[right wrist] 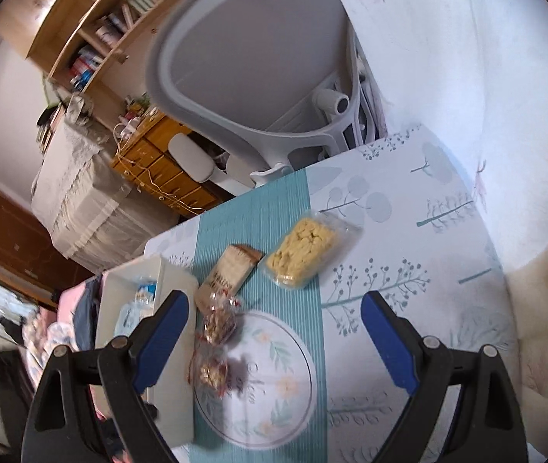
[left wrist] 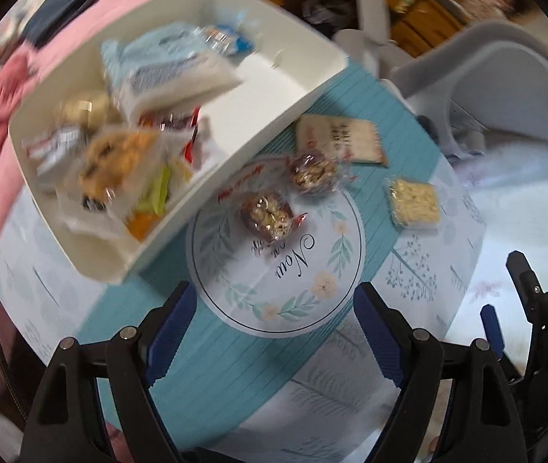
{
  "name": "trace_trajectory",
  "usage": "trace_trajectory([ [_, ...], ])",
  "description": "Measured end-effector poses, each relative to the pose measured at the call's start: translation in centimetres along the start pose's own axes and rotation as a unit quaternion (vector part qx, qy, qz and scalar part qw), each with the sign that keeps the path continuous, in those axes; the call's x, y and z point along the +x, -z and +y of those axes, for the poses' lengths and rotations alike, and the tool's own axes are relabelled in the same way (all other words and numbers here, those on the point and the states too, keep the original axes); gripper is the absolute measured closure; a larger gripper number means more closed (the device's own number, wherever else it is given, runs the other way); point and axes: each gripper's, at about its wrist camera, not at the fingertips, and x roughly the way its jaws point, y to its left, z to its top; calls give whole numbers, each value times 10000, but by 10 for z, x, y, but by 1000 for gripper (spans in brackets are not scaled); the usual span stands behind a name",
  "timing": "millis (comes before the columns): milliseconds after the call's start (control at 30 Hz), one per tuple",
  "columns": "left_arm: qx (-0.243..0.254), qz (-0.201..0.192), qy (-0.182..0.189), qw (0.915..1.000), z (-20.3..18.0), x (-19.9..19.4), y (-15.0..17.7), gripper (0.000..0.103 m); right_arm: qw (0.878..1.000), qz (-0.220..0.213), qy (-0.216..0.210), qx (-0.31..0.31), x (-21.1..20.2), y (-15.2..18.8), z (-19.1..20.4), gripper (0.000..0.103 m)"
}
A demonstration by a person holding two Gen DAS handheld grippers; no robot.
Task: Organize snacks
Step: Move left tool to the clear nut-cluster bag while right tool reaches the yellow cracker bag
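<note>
White bin (left wrist: pixel 235 162): on the bench (left wrist: pixel 420 270), left portion; holds assorted wrapped snacks, blurred.
Loose snacks on the bench, right of the bin:
- two round nut clusters in clear wrap (left wrist: pixel 268 212) (left wrist: pixel 312 171), the nearer on the printed round emblem (left wrist: pixel 274 270);
- beige lettered packet (left wrist: pixel 341 141), just beside the bin's rim;
- pale puffed-grain square (left wrist: pixel 412 200), apart to the right.

Left gripper (left wrist: pixel 274 320): jaws spread, nothing between them.
Right gripper (right wrist: pixel 274 332): jaws spread, nothing held, above the bench.
Grey chair (right wrist: pixel 243 58): beyond the bench's far edge.
</note>
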Motion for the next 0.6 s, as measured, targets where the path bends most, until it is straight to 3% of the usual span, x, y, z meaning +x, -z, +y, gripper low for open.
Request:
trace_trajectory([
  [267,-929,-307,-11,9952,-4,33,-5,21,9980,488,197,363,71,-21,-23,11],
  [600,-1387,-496,-323,9886,-4,80,-17,21,9960,780,413,-136,144,-20,-18,11],
])
